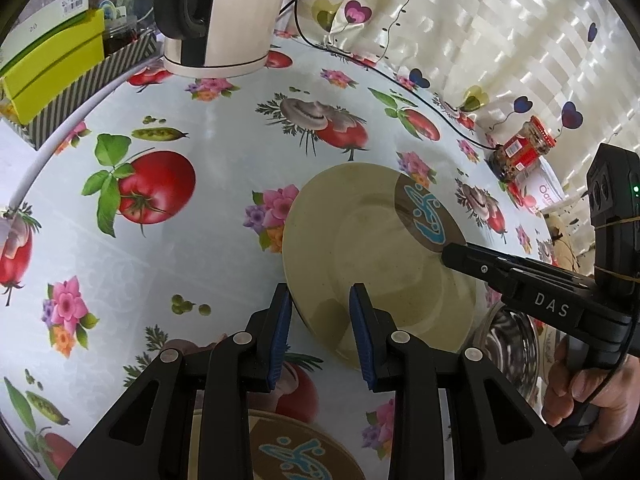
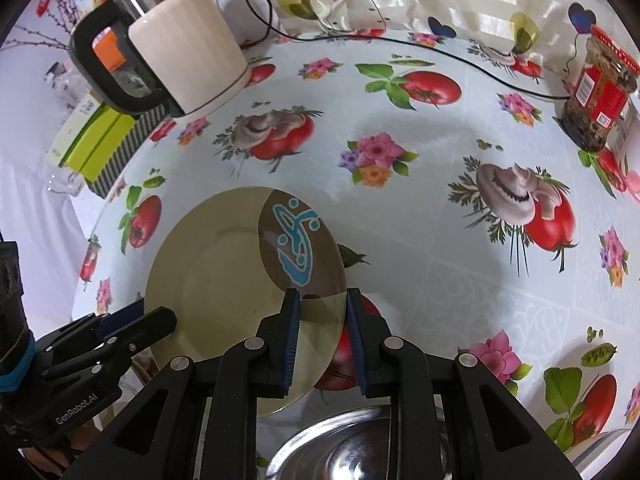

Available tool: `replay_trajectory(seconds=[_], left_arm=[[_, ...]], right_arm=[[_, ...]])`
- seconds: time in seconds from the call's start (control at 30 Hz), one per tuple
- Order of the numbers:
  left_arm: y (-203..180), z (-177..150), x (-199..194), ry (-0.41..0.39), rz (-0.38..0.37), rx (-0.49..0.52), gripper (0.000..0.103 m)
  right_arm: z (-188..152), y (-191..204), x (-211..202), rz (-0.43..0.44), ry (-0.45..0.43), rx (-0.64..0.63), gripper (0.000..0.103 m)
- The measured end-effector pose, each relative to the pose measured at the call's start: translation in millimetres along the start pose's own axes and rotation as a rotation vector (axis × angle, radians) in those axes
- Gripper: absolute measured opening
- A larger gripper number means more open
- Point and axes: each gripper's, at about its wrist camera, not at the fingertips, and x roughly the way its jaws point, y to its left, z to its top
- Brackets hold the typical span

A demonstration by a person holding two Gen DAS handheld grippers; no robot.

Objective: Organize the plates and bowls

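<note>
Plate: a round beige ceramic plate with a brown patch bearing a blue-and-white motif [image 1: 380, 256] [image 2: 244, 288] is held between both grippers above the tablecloth, tilted; its near rim reaches in between the jaws of each.
Left gripper: the black two-finger left gripper with blue pads [image 1: 320, 320] [image 2: 132, 332] has its jaws partly apart with the plate's rim between them; the left pad sits at the rim's outer edge and the right pad lies over the plate's face, but whether they press on it I cannot tell.
Right gripper: the black two-finger right gripper with blue pads [image 2: 322, 312] [image 1: 460, 254] straddles the plate's edge just under the brown patch; its jaws stand partly apart, and a firm clamp cannot be told. In the left wrist view its tip touches the plate's rim beside the motif.
Second plate: another plate with the same brown patch and blue motif [image 1: 296, 452] lies below the left jaws, close to the camera, mostly hidden by the fingers.
Bowl: a shiny stainless-steel bowl [image 2: 352, 448] [image 1: 512, 344] sits beneath the right jaws, just behind the plate's near edge.
Hand: a bare hand [image 1: 580, 396] grips the right gripper's handle.
Table: a pale oilcloth printed with tomatoes, mushrooms, peas and flowers [image 1: 160, 248] [image 2: 440, 240] spreads ahead of both jaws.
Kettle: a white electric kettle with a black handle [image 1: 216, 16] [image 2: 160, 56] stands far ahead and left of the jaws.
Jar: a glass jar with a red label [image 2: 596, 92] [image 1: 520, 148] stands far ahead to the right.
Box: a striped box holding green packs [image 1: 68, 80] [image 2: 104, 144] sits left of the kettle.
</note>
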Motion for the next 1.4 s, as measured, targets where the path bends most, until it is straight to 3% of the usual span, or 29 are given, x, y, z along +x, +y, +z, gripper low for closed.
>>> replay_trajectory(seconds=[0.6,1.4], left_arm=[[14,-17,-42,-0.045,0.014,-0.011,0.031],[33,-65,-85,-0.057,0.045,-0.011,0.031]], right_arm=[[-10,33,-21,0.027,-0.027,-0.023,0.023],[-60,75,-41,0.066,-0.031,-0.045,0.023]])
